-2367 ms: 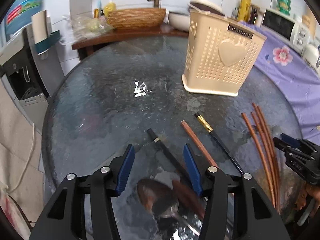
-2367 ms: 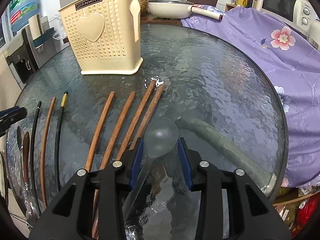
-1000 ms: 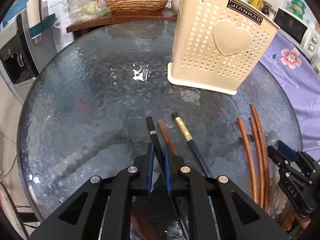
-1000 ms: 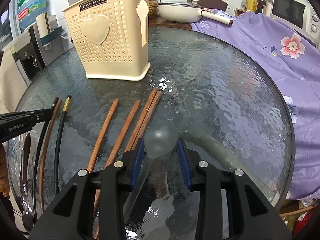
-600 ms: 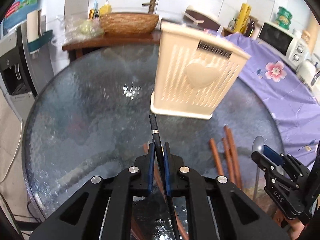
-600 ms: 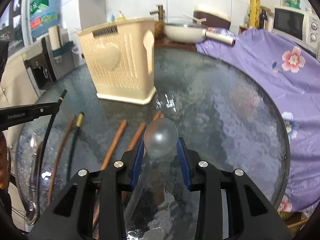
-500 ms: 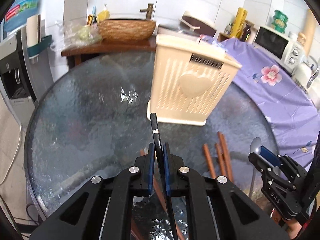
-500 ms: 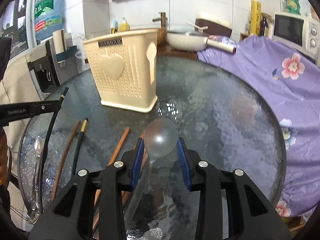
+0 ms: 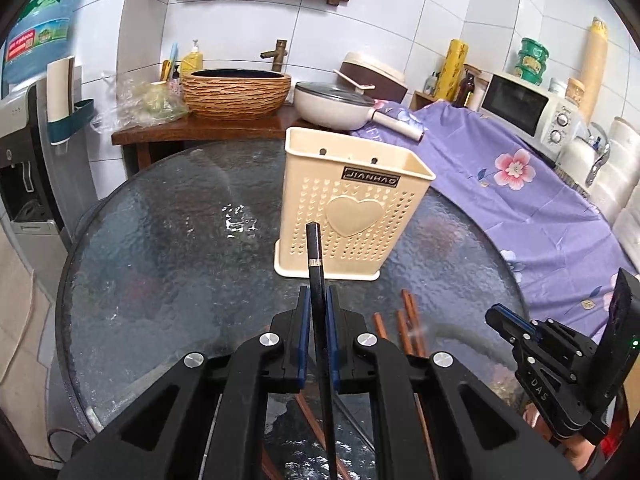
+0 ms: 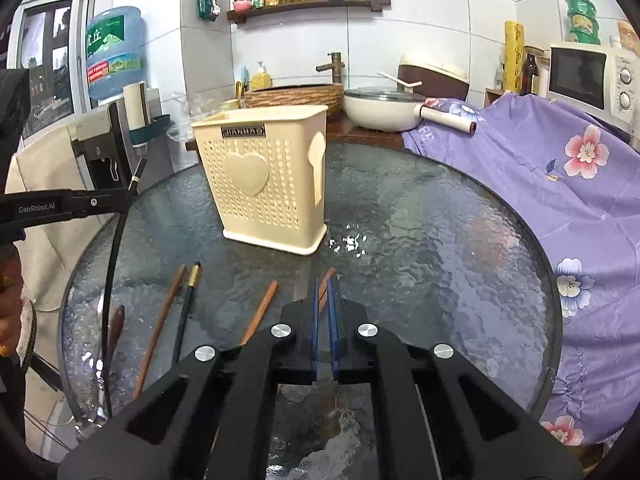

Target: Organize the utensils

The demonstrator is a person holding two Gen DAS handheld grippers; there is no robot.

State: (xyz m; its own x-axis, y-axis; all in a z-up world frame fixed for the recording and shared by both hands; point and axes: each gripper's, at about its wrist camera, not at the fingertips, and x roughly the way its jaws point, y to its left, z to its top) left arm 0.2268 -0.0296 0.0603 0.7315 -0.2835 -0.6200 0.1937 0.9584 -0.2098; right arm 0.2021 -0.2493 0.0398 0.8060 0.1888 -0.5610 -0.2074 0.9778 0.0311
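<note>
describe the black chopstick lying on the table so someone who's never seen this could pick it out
Start at the round glass table and the cream utensil basket standing on it. In front of the basket lies a row of sticks. The black chopstick is the only black one lying there, gold-capped, between brown wooden chopsticks.

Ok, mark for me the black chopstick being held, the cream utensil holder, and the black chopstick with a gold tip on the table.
black chopstick (image 9: 316,276), left wrist view, on its shaft just ahead of the jaws.
cream utensil holder (image 10: 256,204), right wrist view, on its perforated front wall.
gold-tipped black chopstick (image 10: 188,300), right wrist view, on its shaft.
</note>
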